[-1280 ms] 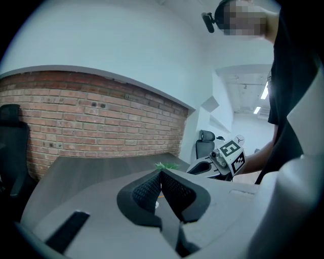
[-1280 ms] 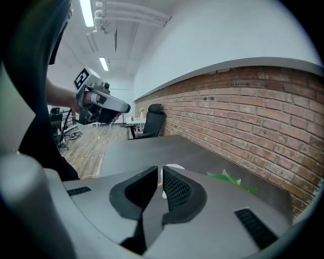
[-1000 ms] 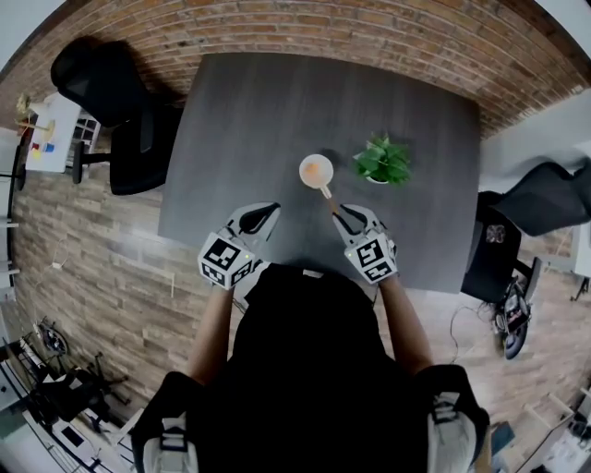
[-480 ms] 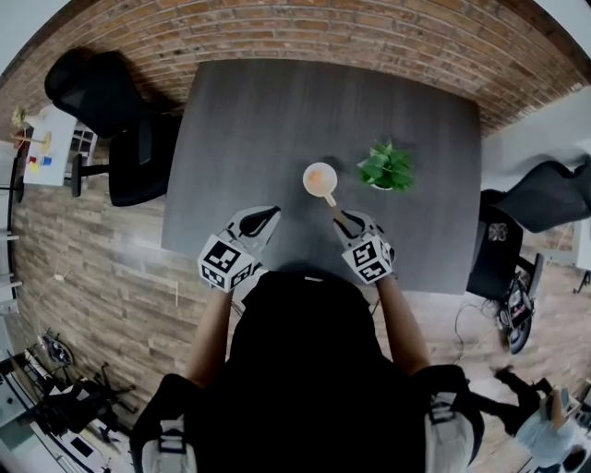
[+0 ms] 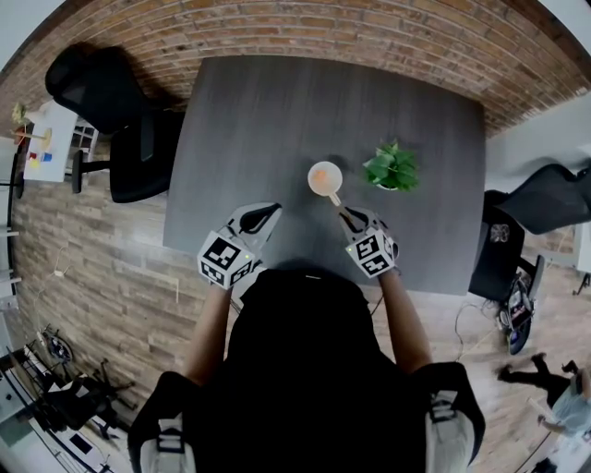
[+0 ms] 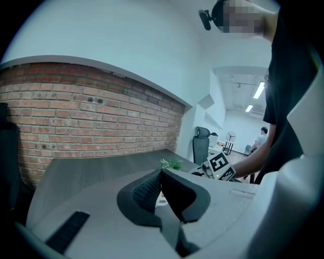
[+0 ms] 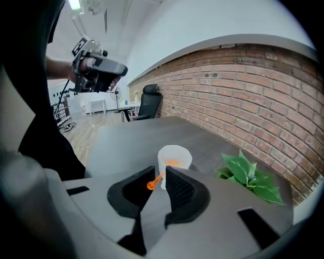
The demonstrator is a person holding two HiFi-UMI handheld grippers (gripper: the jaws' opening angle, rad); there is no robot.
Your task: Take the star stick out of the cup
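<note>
Orange star stick (image 7: 152, 185) in white cup (image 7: 174, 157), its knob, clear only in right gripper view, between right gripper's (image 7: 160, 170) parted, just-closing jaws; left gripper's (image 6: 161, 175) jaws together.

A small green plant (image 5: 391, 166) is set on the dark table (image 5: 259, 120), toward its right side. A black chair (image 5: 97, 92) is parked by the table's left side. A brick wall (image 5: 369, 28) is seen behind the table.

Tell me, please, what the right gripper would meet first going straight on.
Probably the orange stick, whose end sits between the jaws of the right gripper, which have just been closing; the white cup follows behind.
</note>
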